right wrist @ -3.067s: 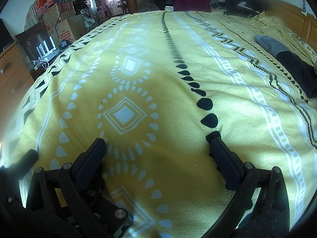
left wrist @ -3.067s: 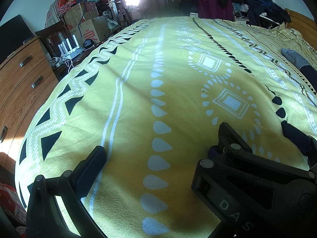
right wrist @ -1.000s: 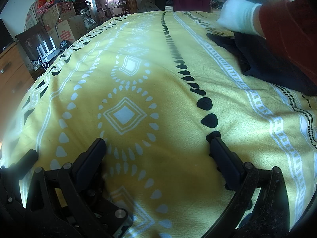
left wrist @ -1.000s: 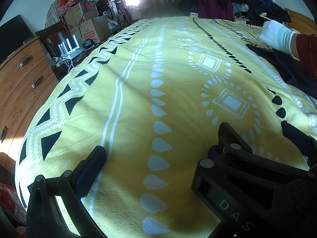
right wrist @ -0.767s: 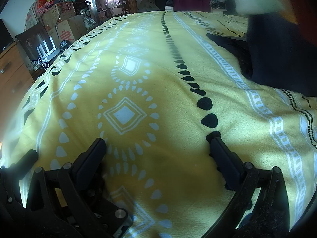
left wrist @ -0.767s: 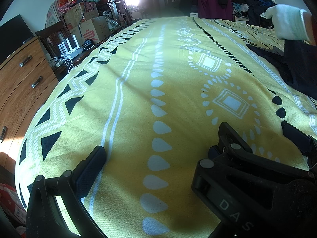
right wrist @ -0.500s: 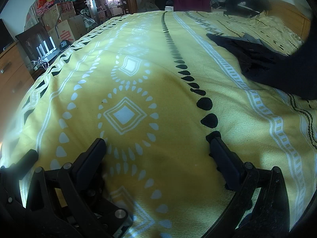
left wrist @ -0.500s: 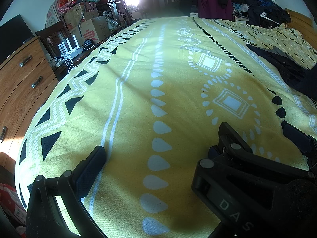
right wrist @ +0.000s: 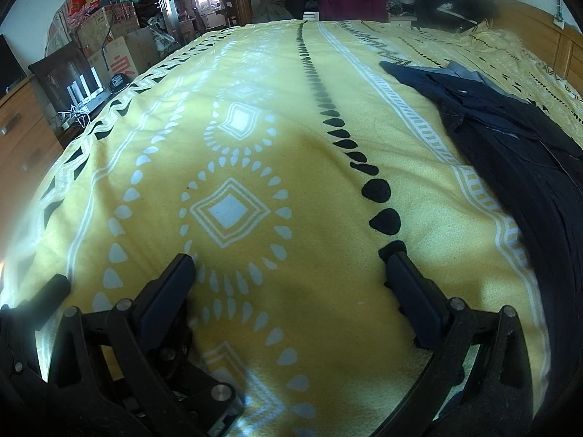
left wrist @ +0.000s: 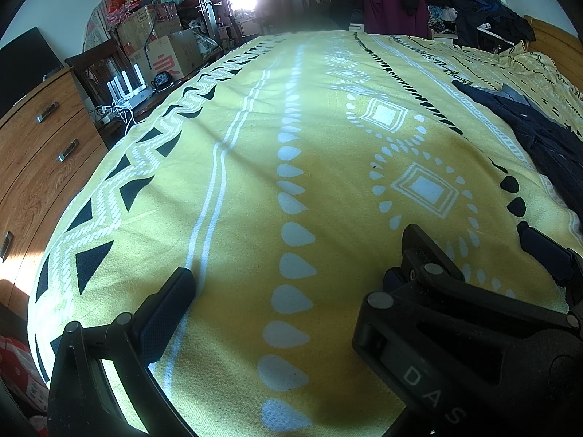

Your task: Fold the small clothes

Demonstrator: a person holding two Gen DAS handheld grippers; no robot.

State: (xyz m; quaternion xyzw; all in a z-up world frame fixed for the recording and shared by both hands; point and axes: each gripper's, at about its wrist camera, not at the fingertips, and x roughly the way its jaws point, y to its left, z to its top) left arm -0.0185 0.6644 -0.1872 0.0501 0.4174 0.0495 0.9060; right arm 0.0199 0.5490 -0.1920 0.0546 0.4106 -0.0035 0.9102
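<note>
Right gripper (right wrist: pixel 288 273) fingers spread wide, empty, resting low on yellow patterned bedspread (right wrist: pixel 291 138), left gripper (left wrist: pixel 295 255) likewise released beside it, dark navy garment (right wrist: pixel 510 138) lying crumpled to right, apart from both, wooden dresser (left wrist: pixel 40 145) far left.

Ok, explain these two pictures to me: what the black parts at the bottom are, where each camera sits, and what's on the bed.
Each picture comes from a camera mounted on a hand-held two-finger tool, looking forward along its fingers. The black parts below are those fingers. The left tool and right tool both rest open on the yellow patterned blanket, holding nothing. The right tool also shows in the left view's lower right corner. A dark garment lies loosely spread, unfolded, to the right. A wooden dresser stands left of the bed.
</note>
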